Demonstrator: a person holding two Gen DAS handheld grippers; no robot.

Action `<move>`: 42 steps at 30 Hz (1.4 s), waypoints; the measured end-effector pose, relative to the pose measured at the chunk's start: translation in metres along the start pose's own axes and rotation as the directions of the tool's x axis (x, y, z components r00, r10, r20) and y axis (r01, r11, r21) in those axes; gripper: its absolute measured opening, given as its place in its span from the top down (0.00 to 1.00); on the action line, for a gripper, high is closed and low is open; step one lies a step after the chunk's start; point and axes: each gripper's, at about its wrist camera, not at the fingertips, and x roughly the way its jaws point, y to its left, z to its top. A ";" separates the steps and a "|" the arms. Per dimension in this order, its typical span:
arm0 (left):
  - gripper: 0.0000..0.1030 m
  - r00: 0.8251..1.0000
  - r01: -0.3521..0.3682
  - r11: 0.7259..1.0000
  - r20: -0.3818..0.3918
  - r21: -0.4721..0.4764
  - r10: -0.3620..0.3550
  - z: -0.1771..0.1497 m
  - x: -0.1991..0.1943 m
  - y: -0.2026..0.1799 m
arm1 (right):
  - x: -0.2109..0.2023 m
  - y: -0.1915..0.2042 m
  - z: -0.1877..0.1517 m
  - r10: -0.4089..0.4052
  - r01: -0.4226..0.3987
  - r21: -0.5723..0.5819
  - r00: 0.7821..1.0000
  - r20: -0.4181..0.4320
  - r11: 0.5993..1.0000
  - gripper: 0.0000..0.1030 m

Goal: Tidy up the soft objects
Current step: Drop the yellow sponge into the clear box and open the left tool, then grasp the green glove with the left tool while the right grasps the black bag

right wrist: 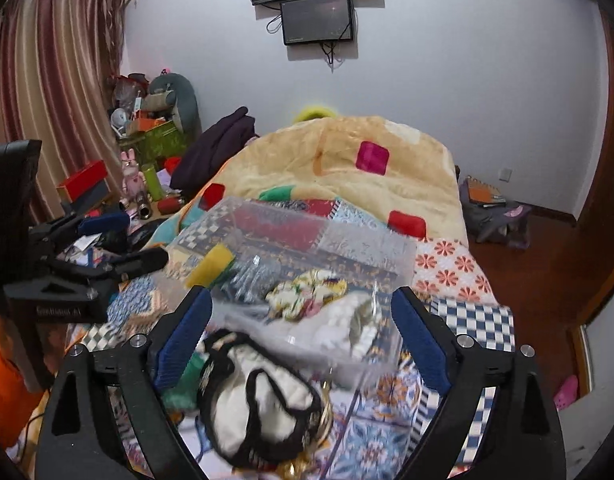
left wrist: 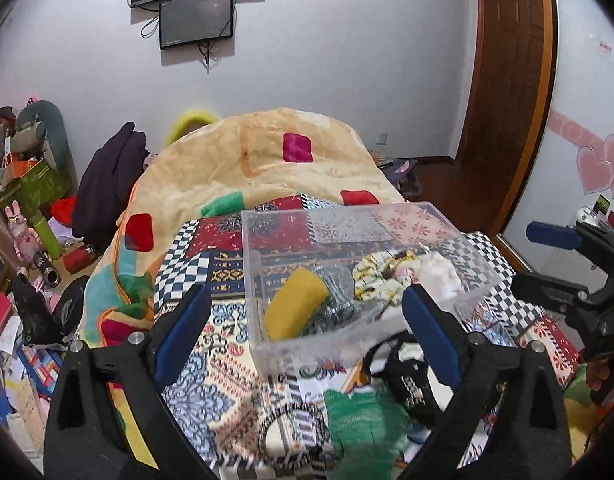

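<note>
A clear plastic box (left wrist: pixel 371 216) (right wrist: pixel 395 240) stands on the patterned bedspread. Inside it lie a yellow sponge (left wrist: pixel 295 304) (right wrist: pixel 211 265), a silvery scrubber (left wrist: pixel 337 284) (right wrist: pixel 247 276), a floral scrunchie (left wrist: pixel 381 276) (right wrist: pixel 307 292) and a white soft item (left wrist: pixel 439 272) (right wrist: pixel 351 320). In front of the box lie a green cloth (left wrist: pixel 363 416) (right wrist: pixel 187 384) and a black-and-white fabric piece (left wrist: pixel 411 376) (right wrist: pixel 263 396). My left gripper (left wrist: pixel 303 320) is open and empty, just before the box. My right gripper (right wrist: pixel 303 332) is open and empty above the black-and-white piece.
The patterned bedspread (left wrist: pixel 223 352) (right wrist: pixel 467 320) covers the near bed; a yellow blanket (left wrist: pixel 267 156) (right wrist: pixel 347 168) lies beyond. Cluttered boxes and toys (left wrist: pixel 23 184) (right wrist: pixel 147 140) fill the left floor. A wooden door (left wrist: pixel 507 80) is right. Each gripper shows in the other's view (left wrist: pixel 579 280) (right wrist: pixel 87 264).
</note>
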 end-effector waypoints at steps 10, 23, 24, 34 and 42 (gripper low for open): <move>0.05 0.996 0.032 0.999 -0.087 0.028 -0.029 -0.045 -0.007 -0.011 | 0.010 0.014 -0.050 0.032 -0.034 -0.013 0.991 -0.133 0.999 0.11; 0.22 0.970 0.105 0.994 -0.219 -0.007 -0.104 -0.099 0.015 -0.026 | 0.033 0.019 -0.081 0.064 -0.065 0.002 0.968 -0.245 0.998 0.14; 0.25 0.968 0.113 0.994 -0.227 -0.009 -0.112 -0.100 0.016 -0.026 | 0.034 0.020 -0.082 0.066 -0.069 -0.001 0.966 -0.248 0.998 0.21; 0.65 0.960 0.149 0.989 -0.242 0.019 -0.140 -0.104 0.020 -0.034 | 0.031 0.027 -0.086 0.049 -0.063 -0.052 0.971 -0.236 0.997 0.68; 0.93 0.964 0.160 0.987 -0.215 0.006 -0.155 -0.100 0.012 -0.029 | 0.019 0.028 -0.080 0.054 -0.063 -0.043 0.983 -0.176 0.997 0.83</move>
